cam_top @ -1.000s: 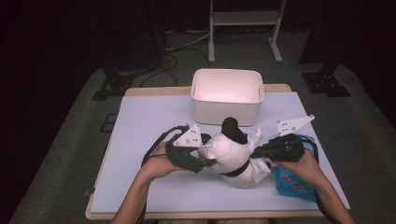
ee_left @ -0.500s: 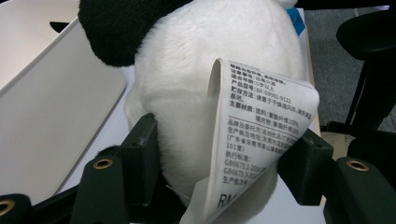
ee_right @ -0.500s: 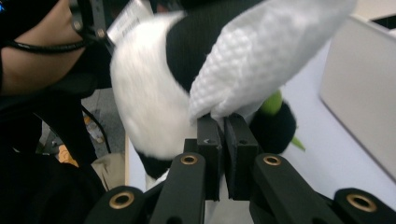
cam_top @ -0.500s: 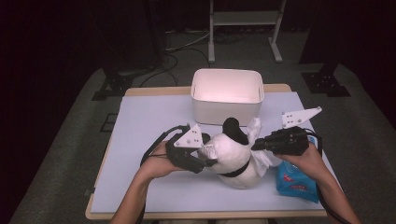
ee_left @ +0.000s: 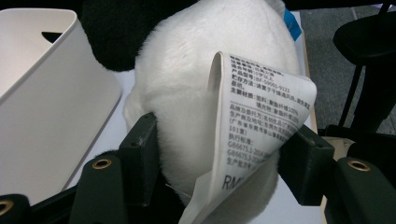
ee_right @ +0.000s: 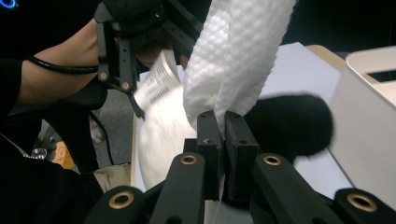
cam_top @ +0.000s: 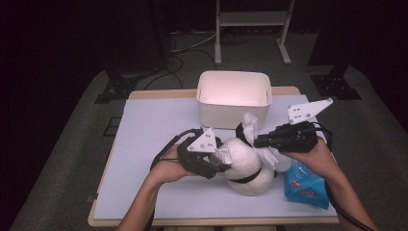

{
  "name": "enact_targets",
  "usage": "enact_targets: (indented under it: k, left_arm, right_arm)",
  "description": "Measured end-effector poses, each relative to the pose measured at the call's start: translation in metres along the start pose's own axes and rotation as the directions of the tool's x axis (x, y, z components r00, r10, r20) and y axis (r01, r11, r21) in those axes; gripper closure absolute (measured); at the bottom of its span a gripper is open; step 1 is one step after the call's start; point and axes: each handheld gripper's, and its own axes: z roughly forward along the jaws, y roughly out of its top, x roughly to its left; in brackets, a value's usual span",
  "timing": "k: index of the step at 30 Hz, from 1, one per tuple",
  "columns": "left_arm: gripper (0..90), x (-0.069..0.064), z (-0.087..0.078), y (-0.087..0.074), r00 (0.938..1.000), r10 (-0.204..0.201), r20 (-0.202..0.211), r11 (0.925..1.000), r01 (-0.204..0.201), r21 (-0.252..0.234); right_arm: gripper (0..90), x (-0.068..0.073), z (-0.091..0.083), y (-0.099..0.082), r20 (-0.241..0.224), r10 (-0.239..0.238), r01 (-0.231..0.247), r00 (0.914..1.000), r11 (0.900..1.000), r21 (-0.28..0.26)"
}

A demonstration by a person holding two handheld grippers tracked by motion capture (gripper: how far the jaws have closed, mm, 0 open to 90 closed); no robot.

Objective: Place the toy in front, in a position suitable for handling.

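Left gripper [cam_top: 222, 162] grips plush toy [cam_top: 245, 166]; right gripper [cam_top: 257, 142] pinches wipe [cam_top: 250, 123].

My left gripper [cam_top: 222, 161] sits low near the desk's front edge, jaws half apart and clamped. My right gripper [cam_top: 260, 141] hangs raised toward the right edge, jaws pinched tight, forearm angled inward.
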Motion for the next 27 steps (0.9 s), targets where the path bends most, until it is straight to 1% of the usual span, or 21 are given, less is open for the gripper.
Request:
enact_targets:
  k: [2, 3, 4, 7, 8, 9, 11, 13, 15, 17, 22, 27]
  left_arm:
    - [36.9, 0.001, 0.001, 0.002, 1.0000, 0.005, 0.001, 0.9999, -0.005, 0.014]
    - [36.4, 0.001, 0.002, 0.002, 1.0000, -0.004, 0.001, 0.9999, 0.004, 0.015]
    - [35.7, 0.001, 0.003, 0.001, 0.9999, -0.015, 0.006, 0.9998, 0.015, 0.013]
    - [32.3, 0.003, 0.005, 0.000, 0.9995, -0.029, 0.012, 0.9995, 0.029, 0.010]
    - [30.5, 0.004, 0.005, 0.000, 0.9993, -0.035, 0.015, 0.9994, 0.035, 0.006]
    - [29.8, 0.004, 0.005, 0.000, 0.9991, -0.039, 0.017, 0.9993, 0.039, 0.000]
    - [28.7, 0.004, 0.004, 0.000, 0.9987, -0.047, 0.019, 0.9988, 0.047, -0.007]
    - [28.0, 0.005, 0.002, 0.000, 0.9986, -0.052, 0.009, 0.9985, 0.052, -0.015]
    - [27.0, 0.006, 0.000, -0.001, 0.9981, -0.062, 0.005, 0.9980, 0.062, -0.014]
    - [26.2, 0.007, -0.001, -0.004, 0.9974, -0.072, 0.000, 0.9973, 0.072, -0.014]
    - [24.5, 0.009, 0.004, -0.014, 0.9948, -0.102, 0.006, 0.9948, 0.102, 0.002]
    - [23.9, 0.011, 0.008, -0.022, 0.9915, -0.129, 0.017, 0.9917, 0.129, 0.006]
  right_arm:
    - [85.1, 0.003, 0.005, 0.005, 0.004, -0.017, 0.017, 0.9999, 0.9996, 0.025]
    - [85.1, 0.004, 0.007, 0.006, 0.012, -0.022, 0.022, 0.9997, 0.9988, 0.045]
    - [85.2, 0.004, 0.009, 0.006, 0.024, -0.024, 0.022, 0.9994, 0.9977, 0.065]
    - [85.6, 0.002, 0.010, 0.002, 0.035, -0.014, 0.010, 0.9993, 0.9948, 0.102]
    - [85.6, 0.002, 0.010, 0.001, 0.040, -0.021, 0.017, 0.9990, 0.9938, 0.110]
    - [85.7, 0.002, 0.010, 0.000, 0.043, -0.016, 0.011, 0.9989, 0.9932, 0.116]
    - [85.7, 0.001, 0.008, -0.002, 0.047, -0.011, 0.006, 0.9988, 0.9933, 0.116]
    - [85.7, 0.000, 0.005, -0.005, 0.049, -0.007, 0.001, 0.9988, 0.9933, 0.115]
    - [85.7, -0.001, 0.002, -0.008, 0.057, 0.004, -0.011, 0.9983, 0.9937, 0.112]
    - [85.7, -0.002, -0.003, -0.011, 0.057, 0.012, -0.018, 0.9983, 0.9940, 0.108]
    - [85.7, -0.002, -0.010, -0.017, 0.061, 0.021, -0.027, 0.9979, 0.9947, 0.099]
    - [85.7, -0.002, -0.013, -0.019, 0.062, 0.024, -0.031, 0.9978, 0.9937, 0.108]
